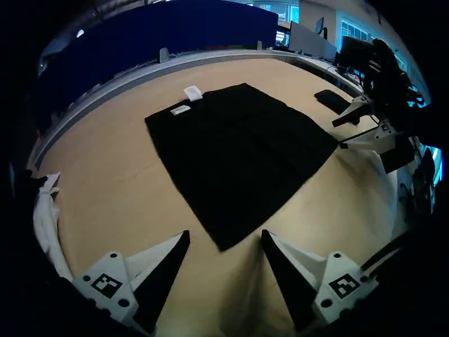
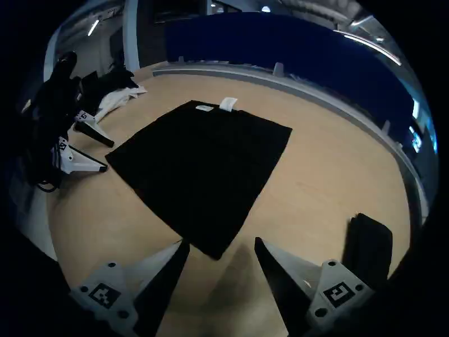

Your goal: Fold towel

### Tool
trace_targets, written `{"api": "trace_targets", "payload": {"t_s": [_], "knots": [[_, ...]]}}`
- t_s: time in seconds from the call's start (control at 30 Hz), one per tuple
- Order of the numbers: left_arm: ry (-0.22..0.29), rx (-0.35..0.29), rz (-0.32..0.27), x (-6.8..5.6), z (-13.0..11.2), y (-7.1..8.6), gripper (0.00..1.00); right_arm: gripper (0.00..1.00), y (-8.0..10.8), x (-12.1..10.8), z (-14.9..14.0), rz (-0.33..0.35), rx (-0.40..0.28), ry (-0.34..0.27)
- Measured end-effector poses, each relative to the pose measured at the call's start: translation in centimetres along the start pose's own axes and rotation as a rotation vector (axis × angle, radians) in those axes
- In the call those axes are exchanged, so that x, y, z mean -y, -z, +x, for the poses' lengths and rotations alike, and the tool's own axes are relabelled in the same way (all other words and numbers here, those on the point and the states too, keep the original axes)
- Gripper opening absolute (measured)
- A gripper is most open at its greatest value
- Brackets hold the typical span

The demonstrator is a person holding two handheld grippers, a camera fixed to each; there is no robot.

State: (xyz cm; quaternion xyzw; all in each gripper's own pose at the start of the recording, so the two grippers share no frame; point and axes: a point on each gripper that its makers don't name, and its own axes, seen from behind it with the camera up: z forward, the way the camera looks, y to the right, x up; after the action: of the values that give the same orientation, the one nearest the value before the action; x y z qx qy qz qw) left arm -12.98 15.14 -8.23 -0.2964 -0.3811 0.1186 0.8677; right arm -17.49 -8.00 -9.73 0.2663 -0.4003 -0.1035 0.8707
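No word, number or brand could be read anywhere. The flat black cloth towel [image 1: 236, 157] on the pale wooden worktop [image 1: 112, 185] carried two small white tags [image 1: 192, 92] at its far edge, one sticking out onto the worktop and one lying on the cloth. Both were too small for any print to be made out. Square black-and-white coded markers [image 1: 106, 285] stood on the white bases of the left gripper [image 1: 224, 231] fingers and of the right gripper [image 2: 221, 240] fingers, and they bore patterns, not letters.
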Motion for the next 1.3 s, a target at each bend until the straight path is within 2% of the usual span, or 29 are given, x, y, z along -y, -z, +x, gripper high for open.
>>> {"api": "trace_targets", "payload": {"t_s": [0.1, 0.63, 0.7, 0.9, 0.97, 1.1, 1.3], "knots": [[-0.010, 0.003, 0.005, 0.0, 0.0, 0.0, 0.91, 0.82, -0.2, 0.0, -0.1, 0.000, 0.004, 0.004], [-0.002, 0.015, 0.016, -0.3, -0.4, 0.1, 0.54, 0.66, -0.4, 0.6, -1.3, 0.026, 0.032, 0.008], [-0.001, 0.016, 0.017, -0.3, -0.4, 0.1, 0.52, 0.64, -0.4, 0.6, -1.4, 0.026, 0.035, 0.009], [0.004, 0.018, 0.021, -0.4, -0.5, 0.0, 0.52, 0.48, -0.5, 0.4, -1.3, 0.023, 0.040, 0.006], [0.004, 0.020, 0.022, -0.5, -0.5, 0.1, 0.51, 0.39, -0.5, 0.5, -1.2, 0.021, 0.040, 0.002], [0.000, 0.026, 0.018, -0.6, -0.5, 0.2, 0.42, 0.27, -0.5, 0.7, -1.2, 0.022, 0.040, 0.002], [-0.001, 0.034, 0.024, -0.4, -0.6, 0.2, 0.27, 0.16, -0.5, 0.8, -1.2, 0.021, 0.044, -0.013]]}}
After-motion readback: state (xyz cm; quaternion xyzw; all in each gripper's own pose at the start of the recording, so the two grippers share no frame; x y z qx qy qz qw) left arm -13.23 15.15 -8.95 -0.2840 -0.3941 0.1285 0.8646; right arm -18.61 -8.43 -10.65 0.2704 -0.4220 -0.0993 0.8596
